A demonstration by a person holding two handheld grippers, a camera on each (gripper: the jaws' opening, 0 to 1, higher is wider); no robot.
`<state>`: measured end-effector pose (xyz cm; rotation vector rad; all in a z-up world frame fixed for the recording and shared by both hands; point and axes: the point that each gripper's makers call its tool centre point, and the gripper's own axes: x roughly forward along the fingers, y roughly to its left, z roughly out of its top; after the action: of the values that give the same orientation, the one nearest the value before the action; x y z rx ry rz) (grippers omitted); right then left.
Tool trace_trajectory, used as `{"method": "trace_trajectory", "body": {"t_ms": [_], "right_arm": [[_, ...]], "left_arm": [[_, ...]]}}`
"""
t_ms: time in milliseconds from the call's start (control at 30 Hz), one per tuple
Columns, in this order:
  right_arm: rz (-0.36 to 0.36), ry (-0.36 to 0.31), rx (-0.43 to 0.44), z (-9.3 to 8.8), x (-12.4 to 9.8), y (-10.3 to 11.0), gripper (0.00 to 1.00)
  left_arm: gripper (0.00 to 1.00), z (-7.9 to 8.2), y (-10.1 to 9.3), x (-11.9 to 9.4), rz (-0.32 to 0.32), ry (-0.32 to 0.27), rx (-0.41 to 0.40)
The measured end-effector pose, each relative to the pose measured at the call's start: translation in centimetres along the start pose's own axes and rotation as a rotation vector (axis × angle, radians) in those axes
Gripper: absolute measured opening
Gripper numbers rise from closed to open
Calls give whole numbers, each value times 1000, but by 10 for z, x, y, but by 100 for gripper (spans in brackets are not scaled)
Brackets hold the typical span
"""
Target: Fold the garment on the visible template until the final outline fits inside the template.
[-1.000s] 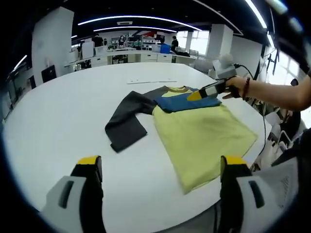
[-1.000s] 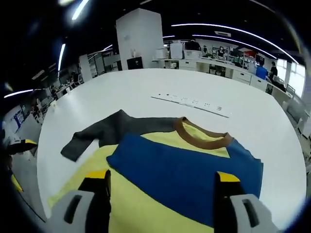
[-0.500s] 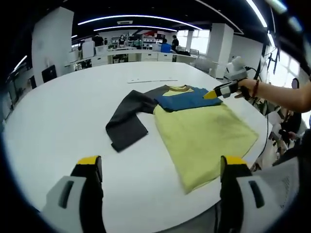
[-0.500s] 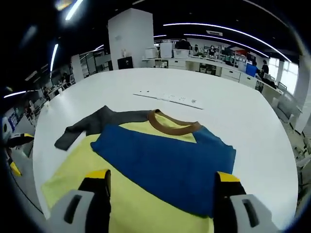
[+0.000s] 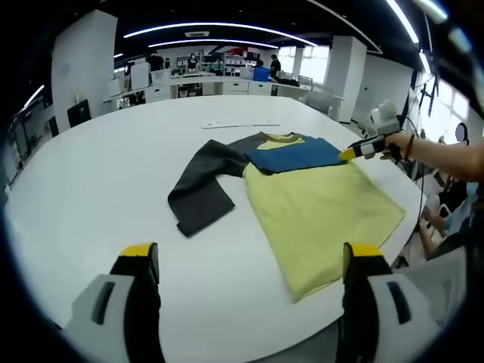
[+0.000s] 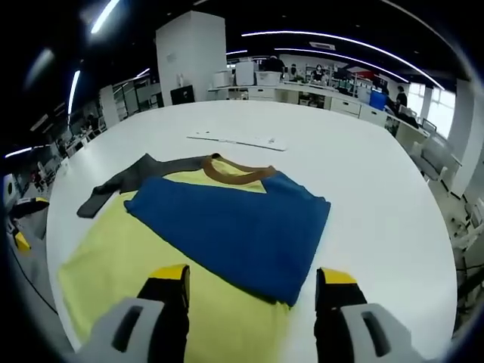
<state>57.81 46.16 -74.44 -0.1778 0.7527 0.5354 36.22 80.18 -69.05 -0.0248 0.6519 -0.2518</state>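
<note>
A yellow shirt (image 5: pixel 318 212) lies flat on the round white table (image 5: pixel 91 174). Its blue sleeve (image 5: pixel 295 155) is folded across the chest below the brown collar (image 5: pixel 276 138), and its dark grey sleeve (image 5: pixel 200 189) stretches out to the left. My left gripper (image 5: pixel 251 253) is open near the table's front edge, well short of the shirt. In the left gripper view my right gripper (image 5: pixel 355 153) hovers just off the blue sleeve's right end, held by a hand (image 5: pixel 401 142). The right gripper (image 6: pixel 253 276) is open over the blue sleeve (image 6: pixel 234 223) and yellow body (image 6: pixel 113 249), gripping nothing.
A thin white strip (image 5: pixel 238 123) with small marks lies on the table beyond the collar, also seen as the white strip (image 6: pixel 238 140). The table edge (image 6: pixel 423 249) runs close to the shirt's right side. Desks and people stand far behind.
My right gripper has drawn back from the blue sleeve toward the table's right edge, and its jaws stand slightly closer together. The sleeve stays folded on the chest. The left gripper holds still.
</note>
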Motion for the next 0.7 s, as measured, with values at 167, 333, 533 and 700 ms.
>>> {"method": "trace_trajectory", "body": {"t_ms": [167,333,533,700], "right_arm": [[-23,8,1,-9,-3,-11,54],[-38,15,6,-16,-4,-19,37],[-66,25,28,-26,0,-28,20],[-84,30,71,-31,2,-32,10]], "left_arm": [[98,1,2,1,4,2,-1],[97,2,5,2,10,-5,3],[95,3,7,3,17,-6,-3],[93,5,9,2,24,-13,0]]}}
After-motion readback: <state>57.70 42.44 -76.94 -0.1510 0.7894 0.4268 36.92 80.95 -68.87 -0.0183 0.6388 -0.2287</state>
